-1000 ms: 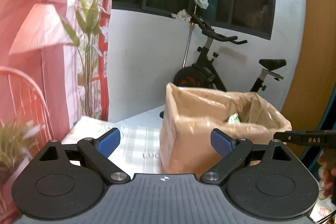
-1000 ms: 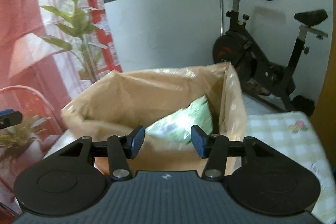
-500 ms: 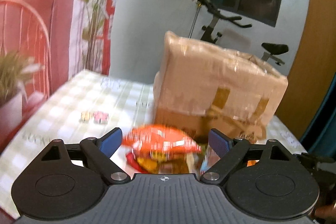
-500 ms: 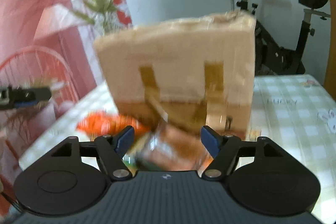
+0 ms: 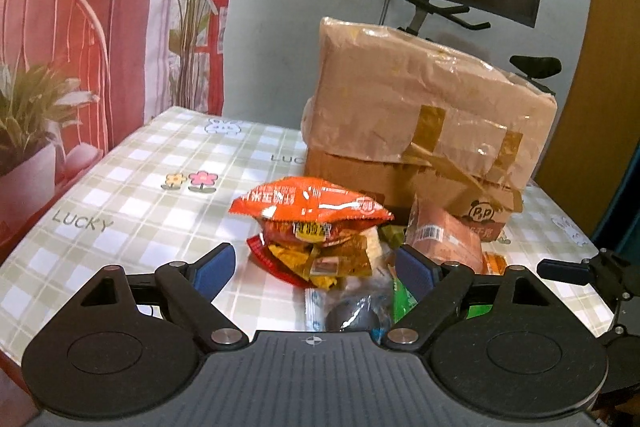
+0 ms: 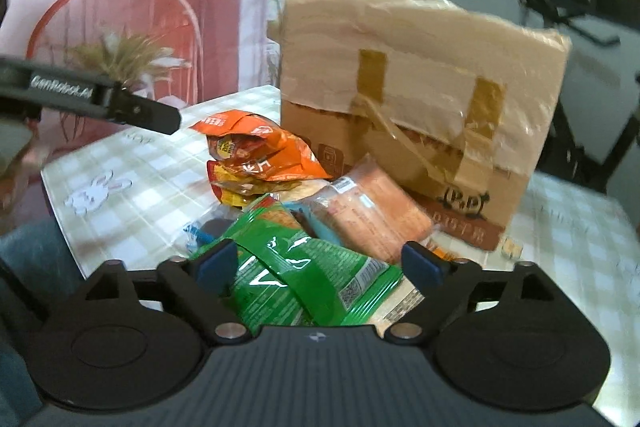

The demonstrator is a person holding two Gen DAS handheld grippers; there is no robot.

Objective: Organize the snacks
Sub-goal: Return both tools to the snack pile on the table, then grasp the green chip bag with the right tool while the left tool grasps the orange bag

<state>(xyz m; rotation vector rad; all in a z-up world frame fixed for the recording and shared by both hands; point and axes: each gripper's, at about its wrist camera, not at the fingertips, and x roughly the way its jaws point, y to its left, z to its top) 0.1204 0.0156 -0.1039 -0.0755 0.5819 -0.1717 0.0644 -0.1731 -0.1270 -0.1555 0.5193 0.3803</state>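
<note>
Change since a second ago: both grippers have dropped from the rim of the lined box to the snack heap on the table; the box's open top, seen before, is now above both views.
Right gripper: its jaws have just been opening and now stand spread wide; a green packet lies between the blue pads, which do not press on it.
Left gripper: jaws spread wide, nothing pinched; the heap sits in the gap ahead of the pads.
Snack heap, left view: an orange packet lies on top at 12 o'clock from the gripper, a yellow-and-red wrapper under it, and a clear wrapper with a dark round piece nearest the camera.
Pink-orange pack: at 1 o'clock in the left view, leaning against the box front.
Cardboard box: stands just behind the heap at 12 to 1 o'clock, its upper part wrapped in tan plastic held by brown tape.
Table: covered with a checked cloth printed with flowers, rabbits and "LUCKY".
Other gripper in view: the left one's finger enters the right view at 10 o'clock; the right one's shows at 3 o'clock in the left view.
Background: an exercise bike by the white wall, beyond the box.
</note>
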